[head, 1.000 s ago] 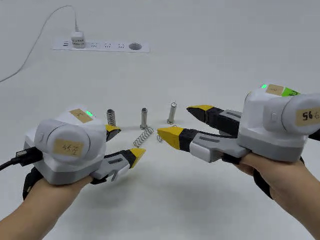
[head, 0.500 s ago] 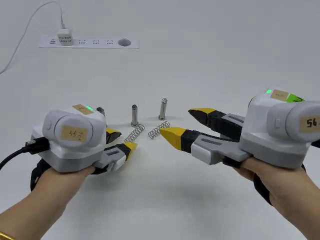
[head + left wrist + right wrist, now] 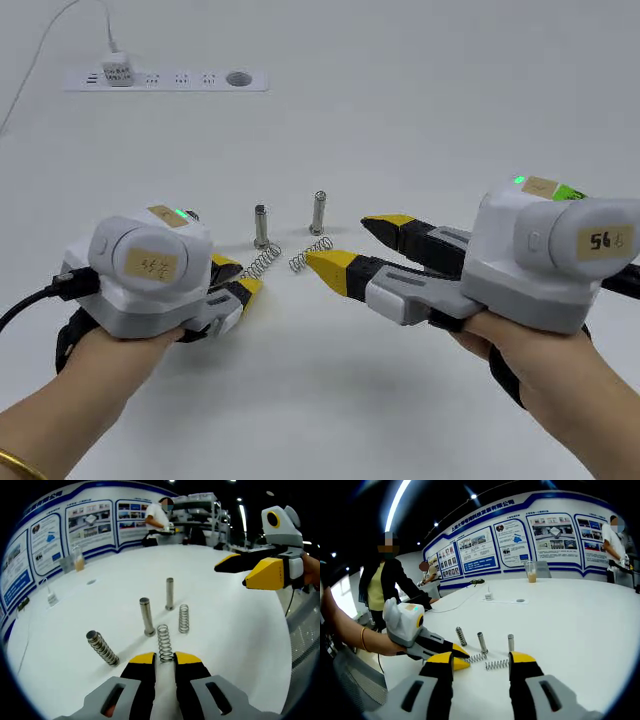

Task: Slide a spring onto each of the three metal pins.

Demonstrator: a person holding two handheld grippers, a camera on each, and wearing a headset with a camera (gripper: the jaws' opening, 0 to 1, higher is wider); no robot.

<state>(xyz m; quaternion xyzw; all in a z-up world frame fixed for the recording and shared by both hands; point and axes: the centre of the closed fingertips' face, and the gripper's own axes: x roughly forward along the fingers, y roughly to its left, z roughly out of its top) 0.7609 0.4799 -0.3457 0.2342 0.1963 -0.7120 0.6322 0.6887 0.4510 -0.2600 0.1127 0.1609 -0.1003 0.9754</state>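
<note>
Status: left gripper point(image 3: 165, 659) sits low over the white table point(image 3: 400, 130). Its jaws are pressed nearly together, and the near end of the near spring point(image 3: 164, 641) is pinched between the yellow tips. That spring lies flat and runs away from the tips, with its far end just beside the foot of the middle pin point(image 3: 146, 616).

Right gripper point(image 3: 481, 661) is held off the surface, jaws spread wide, nothing in them. In the right gripper view, the second spring point(image 3: 496, 664) lies on the table beyond the tips, roughly in line with the gap. It lies flat beside the near spring, not touching it, with its far end near the foot of the right pin point(image 3: 319, 212).

Pins: three upright in a row.
- Left pin point(image 3: 91, 635) already carries the fitted spring point(image 3: 103, 650) down its shaft. In the head view it is mostly hidden behind the left gripper's body.
- Middle pin and right pin are bare.

Far back is a power strip point(image 3: 165, 79) with a white charger point(image 3: 117, 72) plugged in at its left end.
</note>
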